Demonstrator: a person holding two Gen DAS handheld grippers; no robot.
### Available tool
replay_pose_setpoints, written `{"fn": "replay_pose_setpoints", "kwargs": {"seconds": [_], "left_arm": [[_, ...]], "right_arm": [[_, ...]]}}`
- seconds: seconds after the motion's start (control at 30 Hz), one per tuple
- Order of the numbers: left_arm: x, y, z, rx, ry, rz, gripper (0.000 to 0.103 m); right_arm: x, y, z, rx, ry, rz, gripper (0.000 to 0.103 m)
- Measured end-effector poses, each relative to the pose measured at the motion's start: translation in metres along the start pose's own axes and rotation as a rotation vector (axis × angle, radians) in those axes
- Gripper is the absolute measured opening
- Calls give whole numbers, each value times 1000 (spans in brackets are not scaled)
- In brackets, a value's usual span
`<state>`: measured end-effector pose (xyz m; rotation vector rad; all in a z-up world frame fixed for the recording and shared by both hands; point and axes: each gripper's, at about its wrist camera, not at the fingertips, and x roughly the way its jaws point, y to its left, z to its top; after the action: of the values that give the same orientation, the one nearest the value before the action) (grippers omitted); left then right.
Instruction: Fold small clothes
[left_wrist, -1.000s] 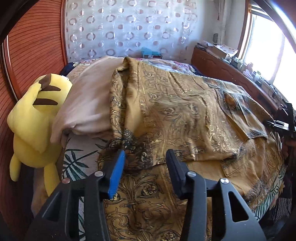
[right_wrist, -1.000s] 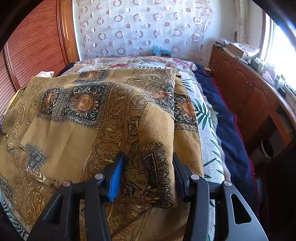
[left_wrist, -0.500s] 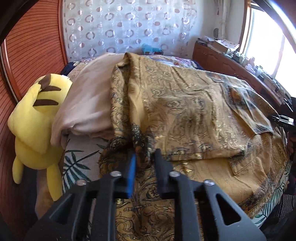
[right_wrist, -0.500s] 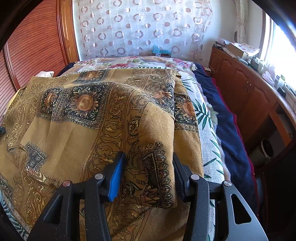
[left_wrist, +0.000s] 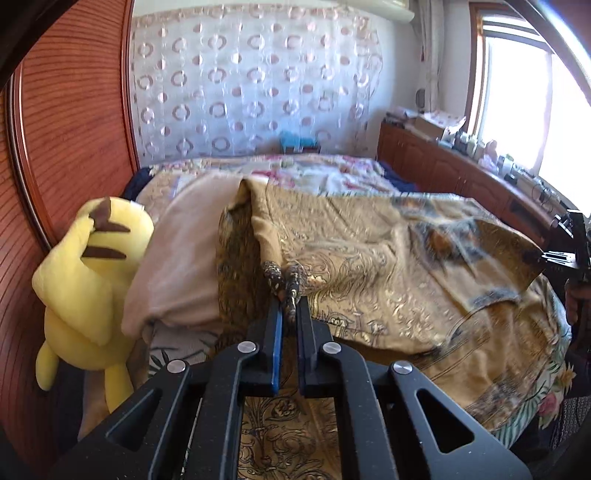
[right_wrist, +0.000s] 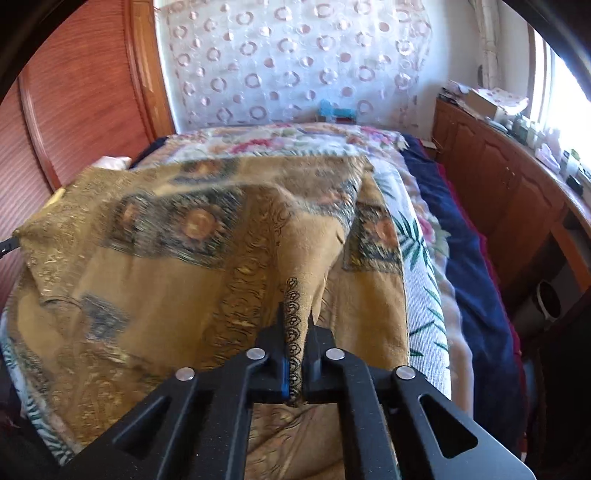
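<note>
A golden-brown patterned garment (left_wrist: 388, 266) lies spread over the bed, also filling the right wrist view (right_wrist: 166, 266). My left gripper (left_wrist: 290, 308) is at its near left corner. Its jaws are closing, and the blue pads press on a bunched, dark-patterned bit of hem that is lifted off the bed. My right gripper (right_wrist: 297, 321) is at the garment's near right side. Its jaws are closing too, pinching a raised fold with a printed border strip between the pads. The cloth rises in a tented ridge from each grip.
A yellow plush toy (left_wrist: 88, 266) and a beige pillow (left_wrist: 184, 258) sit left of the garment against the wooden headboard (left_wrist: 74, 129). A navy blanket (right_wrist: 472, 266) runs along the bed's right side, with a wooden cabinet (right_wrist: 517, 206) beyond it. A floral bedspread (right_wrist: 280, 140) covers the far end.
Both grippers went from open around the cloth to shut on it. The left one closed first and has risen, pulling its corner up; the right one closed in the last half second.
</note>
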<state>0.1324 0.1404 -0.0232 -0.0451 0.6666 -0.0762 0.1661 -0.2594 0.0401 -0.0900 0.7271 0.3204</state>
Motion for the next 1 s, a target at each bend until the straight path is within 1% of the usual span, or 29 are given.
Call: {"fn": "replay_pose_setpoints", "kwargs": {"seconds": [0.07,0.27,0.33,0.5,0.6,0.7,0.83,1.0], "left_arm": [[-8,-1,3,-1,-26,-3,7],[-32,2,11,-16,-85,-18,7],[-39,5,11,-25,-97,-25,7],[-57,15,-5,-66,-104,-49,7],[-62,18,-19,-76,-92,-51,7],[-59,24,-36,-90,-61,-44,7],[-47,26,-57,-106,-9,-23,7],[-33,23,-78,-97,58,4,7]], "right_arm": [[-12,3,3,-15,-24,6,3],[-58,2,13,-2,-111,63,3],[-73,1,14,-10,-136,66,3],[-102,-2,1,-26,-150,86,3],[-109,-4,-15,-38,-133,85,3],[-109,-8,-31,-32,-110,88,3],[-100,-15,-58,-6,-66,81,3],[-83,-20,-79,14,-11,73,3]]}}
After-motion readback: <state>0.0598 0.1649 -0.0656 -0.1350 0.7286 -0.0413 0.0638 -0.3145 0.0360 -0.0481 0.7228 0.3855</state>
